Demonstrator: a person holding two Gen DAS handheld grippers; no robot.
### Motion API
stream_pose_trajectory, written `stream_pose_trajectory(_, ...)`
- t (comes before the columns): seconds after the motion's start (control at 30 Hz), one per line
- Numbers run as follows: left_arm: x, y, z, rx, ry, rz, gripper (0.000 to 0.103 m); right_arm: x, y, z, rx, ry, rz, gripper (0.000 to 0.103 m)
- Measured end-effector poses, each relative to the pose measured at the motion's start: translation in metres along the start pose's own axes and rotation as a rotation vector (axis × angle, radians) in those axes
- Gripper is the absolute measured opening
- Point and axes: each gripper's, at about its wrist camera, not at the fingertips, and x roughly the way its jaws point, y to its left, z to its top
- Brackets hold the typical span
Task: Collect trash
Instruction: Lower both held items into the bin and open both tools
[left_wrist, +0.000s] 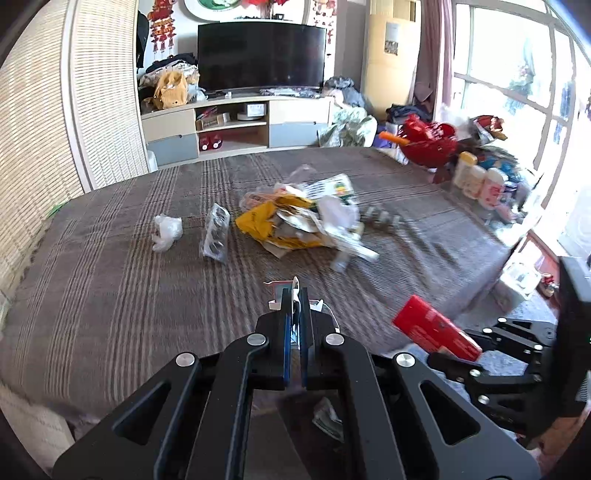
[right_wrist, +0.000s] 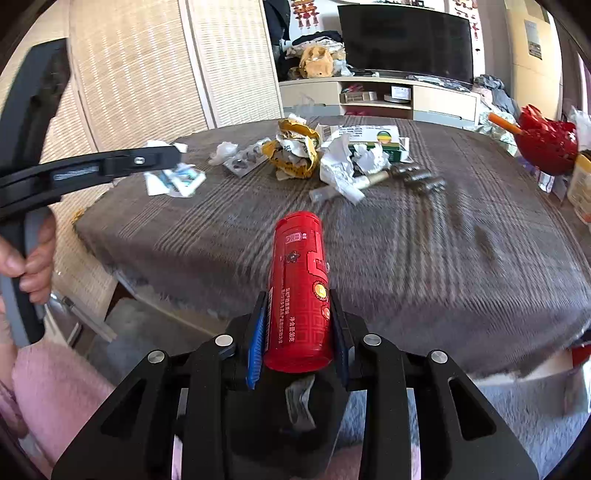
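Right hand-held gripper (right_wrist: 299, 325) clamps a red can (right_wrist: 300, 291) near the trash pile (right_wrist: 317, 155). Left hand-held gripper (left_wrist: 294, 306) pinches a white wrapper (left_wrist: 291, 291), mostly hidden between its fingers.

A brown striped table (left_wrist: 110, 295) carries crumpled wrappers (left_wrist: 295, 221), perhaps blurred bottles (right_wrist: 417, 177).
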Motion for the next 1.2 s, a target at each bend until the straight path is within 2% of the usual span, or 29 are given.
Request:
stream_pose_trajectory(0.17,-0.017,-0.019,-0.034,-0.067,0.011,-0.059,0.002,-0.015,-0.002,-0.026,0.04,0.04,-0.013,0.032)
stream_pose_trajectory(0.3,0.0,-0.026,-0.079,-0.161,0.105,-0.122,0.002,-0.011,-0.005,-0.046,0.087,0.102,0.001,0.032)
stream_pose_trajectory(0.5,0.043,-0.032,-0.139,-0.21,0.256,-0.107,0.002,0.016,-0.01,-0.075,0.147,0.201,0.005,0.032)
stream_pose_trajectory(0.6,0.06,-0.033,-0.156,-0.227,0.309,-0.117,0.002,0.031,-0.01,-0.082,0.168,0.236,0.011,0.032)
stream_pose_trajectory(0.8,0.081,-0.035,-0.169,-0.216,0.359,-0.127,0.002,0.062,-0.011,-0.089,0.21,0.302,0.029,0.032)
stream_pose_trajectory(1.07,0.098,-0.036,-0.175,-0.21,0.41,-0.151,0.004,0.079,-0.011,-0.08,0.21,0.315,0.024,0.034)
stream_pose_trajectory(1.1,0.098,-0.036,-0.175,-0.212,0.409,-0.147,0.007,0.08,-0.011,-0.078,0.211,0.315,0.02,0.034)
stream_pose_trajectory(1.13,0.098,-0.035,-0.174,-0.214,0.405,-0.145,0.016,0.08,-0.011,-0.076,0.203,0.308,0.01,0.036)
stream_pose_trajectory(1.17,0.097,-0.035,-0.174,-0.216,0.402,-0.141,0.023,0.079,-0.011,-0.074,0.195,0.299,-0.007,0.04)
stream_pose_trajectory(1.2,0.096,-0.033,-0.173,-0.216,0.4,-0.134,0.026,0.077,-0.012,-0.072,0.194,0.292,-0.016,0.048)
